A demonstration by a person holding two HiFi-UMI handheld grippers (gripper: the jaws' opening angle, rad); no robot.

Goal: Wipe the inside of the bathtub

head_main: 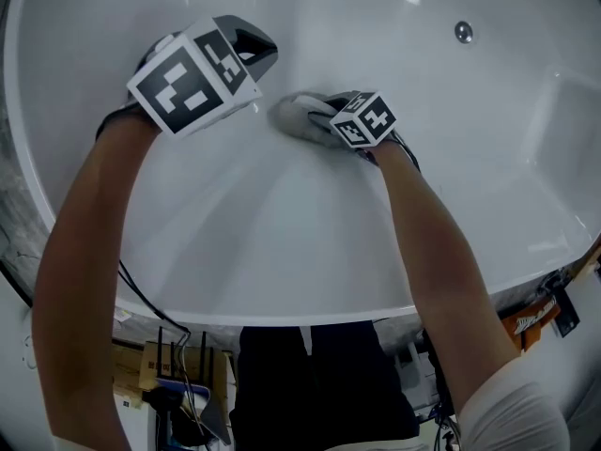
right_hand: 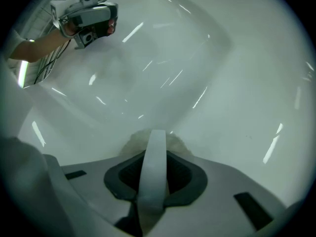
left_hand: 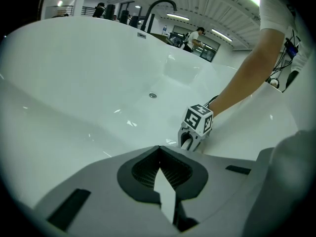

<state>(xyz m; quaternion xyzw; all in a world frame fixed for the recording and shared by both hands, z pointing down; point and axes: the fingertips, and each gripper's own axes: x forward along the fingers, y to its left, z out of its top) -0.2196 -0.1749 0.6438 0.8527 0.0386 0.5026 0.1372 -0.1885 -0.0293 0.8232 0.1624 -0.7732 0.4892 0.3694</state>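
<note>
Both in bathtub (head_main: pixel 329 224): left gripper (head_main: pixel 252 45) jaws together — right gripper (right_hand: pixel 156 139) jaws clamp cloth (head_main: pixel 293 116).

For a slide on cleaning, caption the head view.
Right gripper presses a grey cloth against the bathtub wall; left gripper hovers beside it.
</note>
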